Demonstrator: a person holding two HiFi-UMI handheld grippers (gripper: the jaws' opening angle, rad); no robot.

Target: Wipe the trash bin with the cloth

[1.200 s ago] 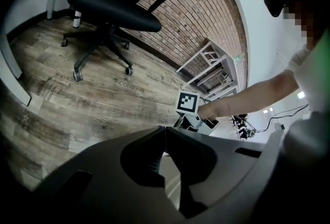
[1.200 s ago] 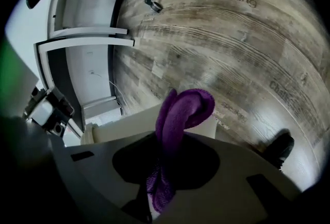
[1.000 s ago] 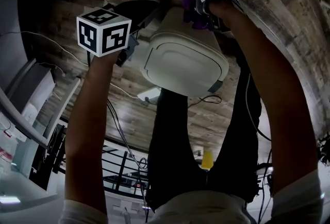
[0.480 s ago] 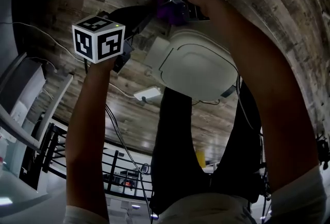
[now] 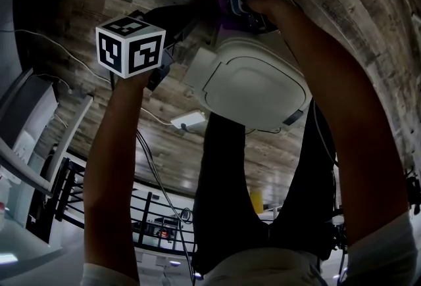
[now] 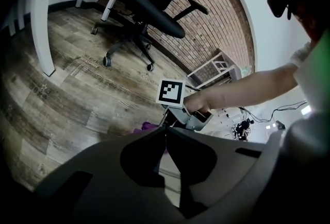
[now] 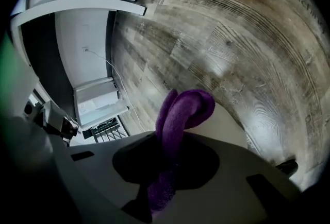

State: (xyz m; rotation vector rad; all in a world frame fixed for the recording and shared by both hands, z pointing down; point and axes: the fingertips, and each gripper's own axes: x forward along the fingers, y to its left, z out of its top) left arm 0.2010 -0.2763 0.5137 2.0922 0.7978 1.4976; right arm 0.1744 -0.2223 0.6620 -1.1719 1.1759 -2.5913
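Two tools at the white trash bin, centre frame: my right tool grips the purple cloth at its upper edge; my left tool, jaws closed on nothing, sits at its left.

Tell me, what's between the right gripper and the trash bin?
The purple cloth. In the right gripper view, the right gripper is shut on it, and its folded end lies against the trash bin's pale top.

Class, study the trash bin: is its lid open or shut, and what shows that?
Shut: in the head view the lid lies flat on the trash bin, no opening visible.
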